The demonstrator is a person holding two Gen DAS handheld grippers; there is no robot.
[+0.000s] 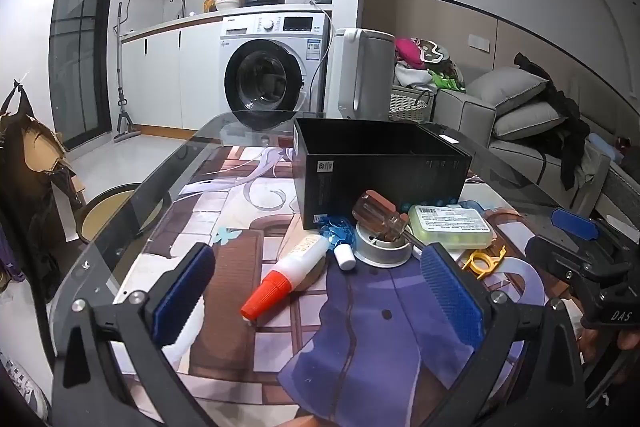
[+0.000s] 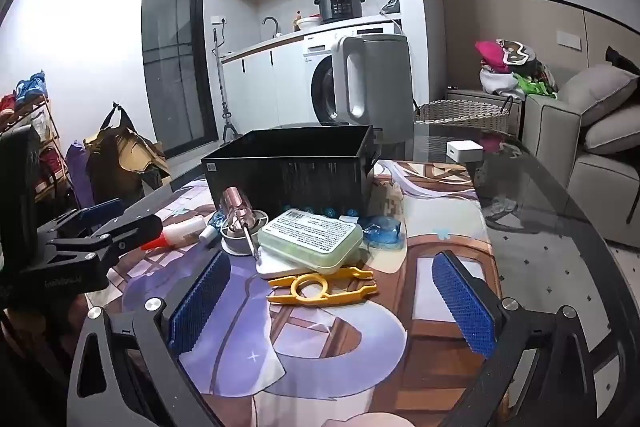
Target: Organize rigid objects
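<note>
An open black box [image 1: 380,167] [image 2: 288,171] stands on the patterned table mat. In front of it lie a white glue bottle [image 1: 288,275] [image 2: 180,231] with an orange cap, a clear-handled screwdriver [image 1: 380,217] [image 2: 238,211] resting on a round metal tin [image 1: 382,247], a pale green case [image 1: 450,227] [image 2: 312,239] and a yellow plastic tool [image 1: 482,261] [image 2: 320,287]. My left gripper [image 1: 318,295] [image 2: 120,219] is open, just short of the glue bottle. My right gripper [image 2: 332,303] [image 1: 560,239] is open, just short of the yellow tool.
Crumpled blue plastic [image 1: 338,231] [image 2: 384,227] lies by the box, with a small white cap [image 1: 345,256] near the tin. A grey kettle [image 2: 372,83] and a small white box [image 2: 464,151] stand on the glass table [image 2: 540,227] behind. A sofa [image 2: 580,155] is to the right.
</note>
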